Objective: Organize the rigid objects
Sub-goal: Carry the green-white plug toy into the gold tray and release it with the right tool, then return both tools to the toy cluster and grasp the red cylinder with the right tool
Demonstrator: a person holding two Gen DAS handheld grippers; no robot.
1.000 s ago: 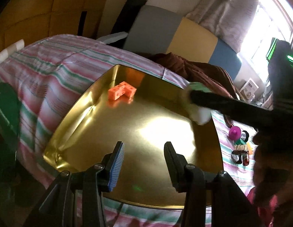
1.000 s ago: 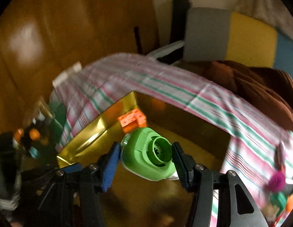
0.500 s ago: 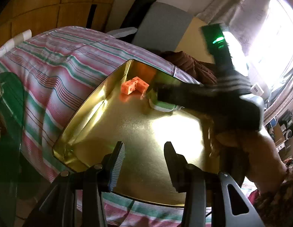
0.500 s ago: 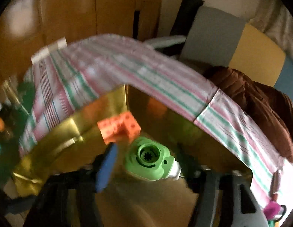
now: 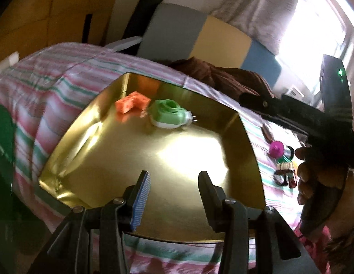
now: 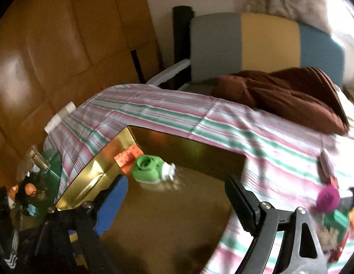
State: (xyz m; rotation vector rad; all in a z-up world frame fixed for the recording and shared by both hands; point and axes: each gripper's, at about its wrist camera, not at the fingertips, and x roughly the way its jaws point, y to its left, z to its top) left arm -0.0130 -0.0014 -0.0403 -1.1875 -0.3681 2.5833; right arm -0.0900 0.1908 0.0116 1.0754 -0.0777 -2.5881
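Green plastic piece [image 5: 169,113] lies in the gold tray's [image 5: 250,141] far corner, just beside the orange block [image 5: 132,102]. My right gripper [image 6: 177,194] gapes empty above the tray; my left gripper [image 5: 173,189] hangs open too. Next I should reach for the loose toys [image 6: 332,207] on the striped cloth [image 6: 154,111], lifting clear of the rim.

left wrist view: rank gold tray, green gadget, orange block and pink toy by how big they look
1. gold tray, far the largest
2. green gadget
3. orange block, only a little smaller than the gadget and partly behind it, so that order is unsure
4. pink toy, smallest
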